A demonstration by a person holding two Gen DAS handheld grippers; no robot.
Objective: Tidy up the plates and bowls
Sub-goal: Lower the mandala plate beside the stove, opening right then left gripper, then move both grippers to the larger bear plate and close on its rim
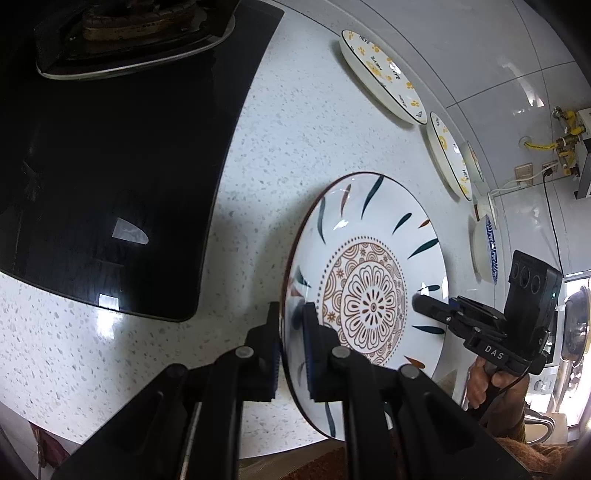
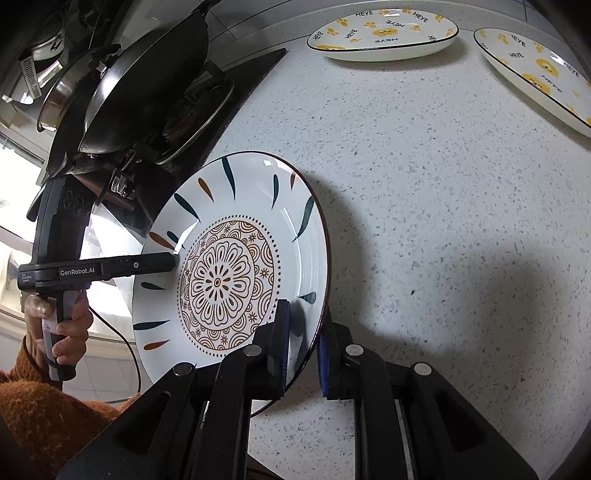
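Note:
A white plate with a brown mandala centre and teal and orange leaf marks is held above the speckled counter. My left gripper is shut on its near rim. My right gripper is shut on the opposite rim of the same plate. Each gripper shows in the other's view: the right one and the left one. Two white plates with yellow paw prints and "HEYE" lettering lie on the counter at the back. A white bowl with a blue pattern stands beyond them.
A black glass hob with a dark wok on its burner takes up the left side. The speckled white counter runs to a tiled wall. A yellow gas pipe and sockets are on the far wall.

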